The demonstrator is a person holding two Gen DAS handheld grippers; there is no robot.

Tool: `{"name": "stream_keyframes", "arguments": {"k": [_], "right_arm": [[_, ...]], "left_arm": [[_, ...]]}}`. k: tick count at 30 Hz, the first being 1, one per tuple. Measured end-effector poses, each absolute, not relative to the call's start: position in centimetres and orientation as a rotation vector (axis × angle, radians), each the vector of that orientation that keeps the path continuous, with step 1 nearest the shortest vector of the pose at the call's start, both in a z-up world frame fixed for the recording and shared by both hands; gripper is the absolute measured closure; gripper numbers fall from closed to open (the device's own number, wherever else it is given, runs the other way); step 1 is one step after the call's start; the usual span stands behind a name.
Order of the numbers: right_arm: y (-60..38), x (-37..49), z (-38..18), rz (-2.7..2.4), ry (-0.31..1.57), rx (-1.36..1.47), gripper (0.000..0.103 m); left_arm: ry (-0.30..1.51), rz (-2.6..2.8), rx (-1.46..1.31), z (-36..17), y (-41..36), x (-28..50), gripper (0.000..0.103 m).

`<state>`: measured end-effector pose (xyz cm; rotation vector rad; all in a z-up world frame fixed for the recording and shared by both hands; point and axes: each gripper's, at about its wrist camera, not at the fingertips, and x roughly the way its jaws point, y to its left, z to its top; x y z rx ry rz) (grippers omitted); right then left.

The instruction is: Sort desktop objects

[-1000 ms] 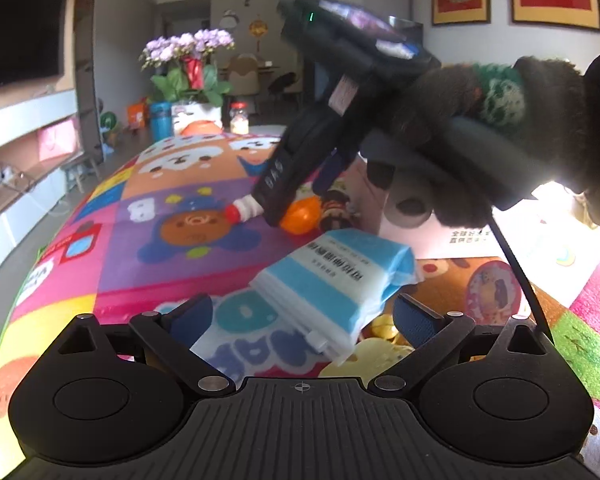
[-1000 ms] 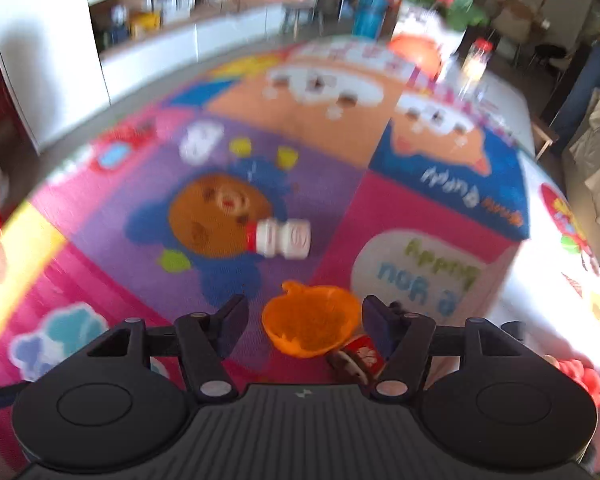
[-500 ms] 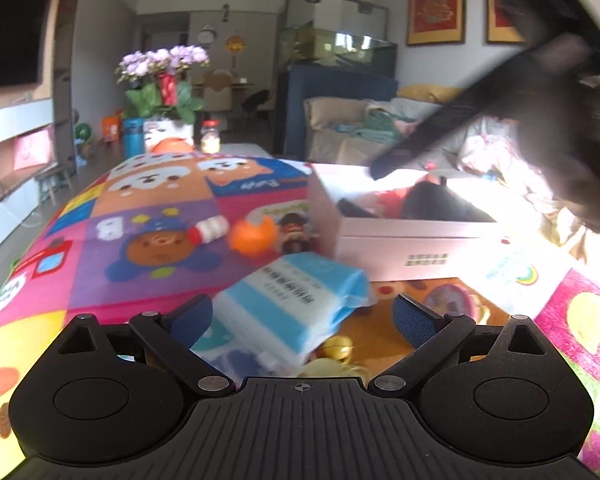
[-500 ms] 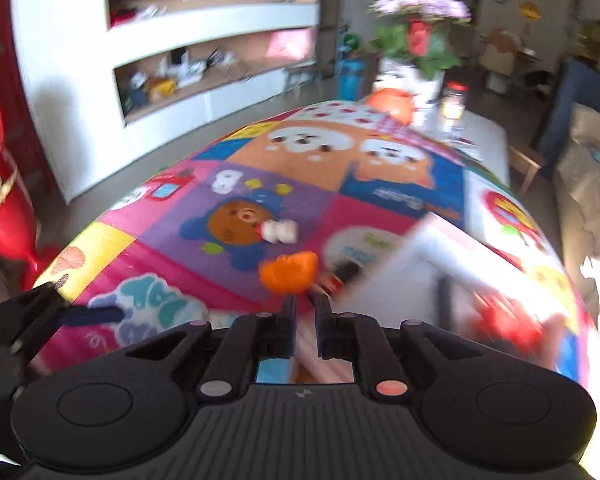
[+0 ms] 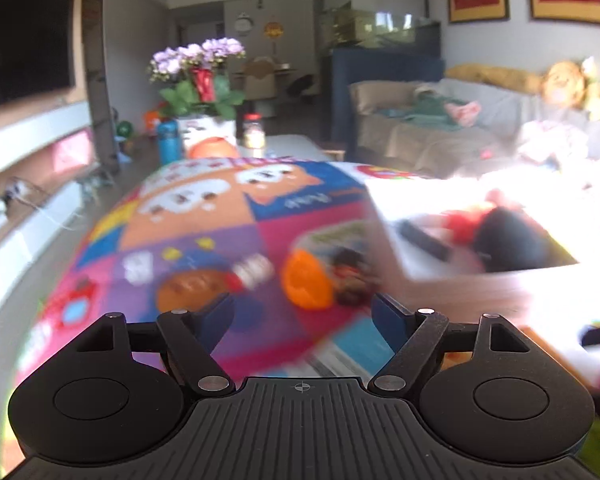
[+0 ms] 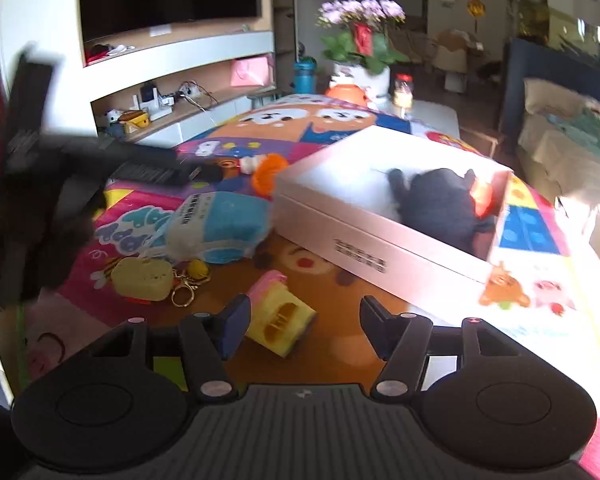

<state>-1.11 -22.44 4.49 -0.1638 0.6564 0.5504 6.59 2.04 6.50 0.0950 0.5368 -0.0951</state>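
- Left hand-held gripper was above the play-mat-covered counter, jaws closing with nothing between the pads. An orange pumpkin-shaped toy and a small dark figurine lay just ahead of it, a little red-capped bottle to their left.
- Right hand-held gripper was empty too, jaws opening, over a yellow cake-slice toy that sat near its left finger.
- White box stood beyond on the counter, already holding a dark plush item and something red.
- Still loose on the mat: blue-and-white tissue pack, yellow squishy with a keyring, plus the toys above.
- Judged step: picking the next loose toy for the box. To do it well, centre the cake slice between the pads before closing, grip its flat sides lightly since it looked soft, and lift clear of the box wall before moving over.
- The left view was badly blurred; best to let that gripper settle before closing on the pumpkin.
- Writing: mat lettering too blurred to read; printed lines on the box side and a barcode on the tissue pack, neither legible.
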Motion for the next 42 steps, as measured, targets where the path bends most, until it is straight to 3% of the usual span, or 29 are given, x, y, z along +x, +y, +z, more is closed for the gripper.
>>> {"name": "stream_keyframes", "arguments": {"k": [2, 4, 8, 11, 13, 15, 24, 25, 27, 33, 37, 42], "right_arm": [[-21.6, -1.1, 3.6, 0.56, 0.644, -0.16, 0.041], [-21.3, -1.2, 3.1, 0.548, 0.626, -0.151, 0.039], [-22.2, -2.6, 3.0, 0.524, 0.592, -0.117, 0.03], [-23.5, -3.3, 3.0, 0.481, 0.577, -0.105, 0.024], [-24.1, -3.5, 2.8, 0.458, 0.582, -0.104, 0.023], [-24.5, -3.5, 2.7, 0.452, 0.595, -0.101, 0.022], [-21.1, -2.1, 2.5, 0.507, 0.59, -0.143, 0.024], [-20.6, -1.9, 2.3, 0.511, 0.597, -0.15, 0.027], [-19.7, -1.2, 1.7, 0.509, 0.626, -0.159, 0.047], [-22.5, 0.1, 1.8, 0.545, 0.718, 0.073, 0.047], [-25.6, 0.7, 1.1, 0.592, 0.81, 0.278, 0.047], [-27.7, -0.5, 0.6, 0.535, 0.794, 0.31, 0.043]], "left_arm": [[0.554, -0.125, 0.123, 6.4, 2.1, 8.8, 0.012], [0.586, -0.163, 0.166, 5.6, 1.8, 11.0, 0.013], [0.658, -0.185, 0.238, 3.5, 1.5, 15.2, 0.03], [0.7, -0.206, 0.271, 2.0, 1.3, 17.2, 0.032], [0.71, -0.205, 0.289, 1.3, 1.1, 17.6, 0.047], [0.705, -0.2, 0.278, 1.2, 1.1, 17.4, 0.054], [0.604, -0.179, 0.169, 5.5, 2.9, 10.6, 0.055], [0.586, -0.197, 0.16, 6.3, 2.8, 9.4, 0.055], [0.557, -0.228, 0.153, 7.7, 2.3, 6.9, 0.055], [0.517, -0.314, 0.132, 8.9, -0.2, 0.3, 0.055], [0.579, -0.372, 0.132, 6.8, -2.1, -2.4, 0.054], [0.686, -0.377, 0.144, 3.6, -3.9, -3.1, 0.054]]}}
